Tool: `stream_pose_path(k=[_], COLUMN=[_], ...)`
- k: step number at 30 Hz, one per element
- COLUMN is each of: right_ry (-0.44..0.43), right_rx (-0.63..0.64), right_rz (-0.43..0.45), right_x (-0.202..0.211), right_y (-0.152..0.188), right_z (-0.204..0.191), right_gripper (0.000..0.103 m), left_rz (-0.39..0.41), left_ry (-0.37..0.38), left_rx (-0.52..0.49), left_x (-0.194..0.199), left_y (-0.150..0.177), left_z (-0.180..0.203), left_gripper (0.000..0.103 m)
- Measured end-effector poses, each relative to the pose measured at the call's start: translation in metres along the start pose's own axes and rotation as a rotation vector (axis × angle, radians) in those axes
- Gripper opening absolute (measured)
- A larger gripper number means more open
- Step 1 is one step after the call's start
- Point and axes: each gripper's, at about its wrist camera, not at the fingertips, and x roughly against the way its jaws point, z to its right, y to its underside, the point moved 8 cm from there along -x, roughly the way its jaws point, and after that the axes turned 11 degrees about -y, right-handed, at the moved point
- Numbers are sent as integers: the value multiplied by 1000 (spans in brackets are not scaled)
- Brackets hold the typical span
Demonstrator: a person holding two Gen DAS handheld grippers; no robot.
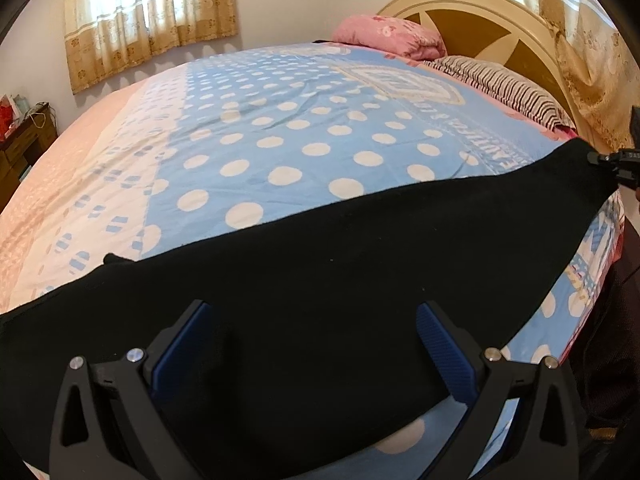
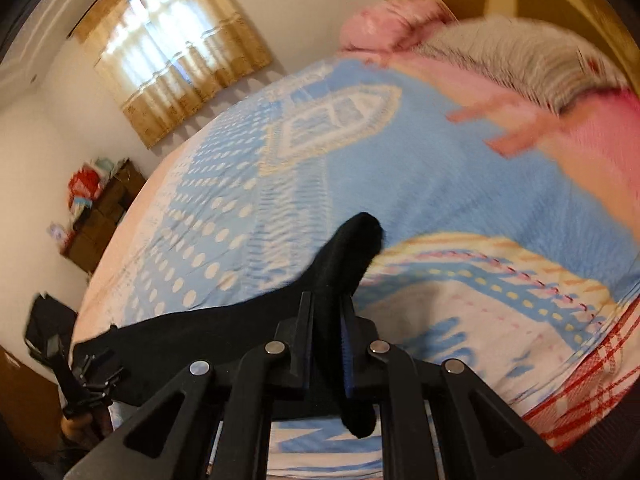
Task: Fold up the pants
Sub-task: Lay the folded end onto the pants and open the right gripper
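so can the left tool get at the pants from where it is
Probably yes: the left tool is open right over the pants, nothing between them; the right tool already grips one end.

Item count, bedroom scene

One pair of black pants (image 1: 320, 272); two tongs, left (image 1: 316, 344) and right (image 2: 326, 332); one bed (image 1: 280, 128); two pillows, one pink (image 1: 388, 36), one striped (image 1: 500, 84); two curtained windows (image 1: 148, 16); one headboard (image 1: 492, 20).
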Motion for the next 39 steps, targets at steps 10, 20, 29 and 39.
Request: stream_pose_path(k=[10, 20, 29, 39], right_ry=[-101, -162, -341, -338], right_rx=[213, 281, 256, 61], right_rz=[-86, -279, -367, -92], right_x=[-61, -159, -159, -97], right_y=[20, 87, 113, 67], right_z=[-128, -178, -184, -105], right_gripper=[11, 11, 48, 52], left_rz=[23, 6, -8, -46], left_ry=[32, 49, 112, 318], left_rx=[29, 82, 84, 46], left_x=[10, 7, 5, -4], left_y=[0, 3, 1, -22], left_z=[-5, -21, -12, 56], left_gripper=[103, 103, 103, 90])
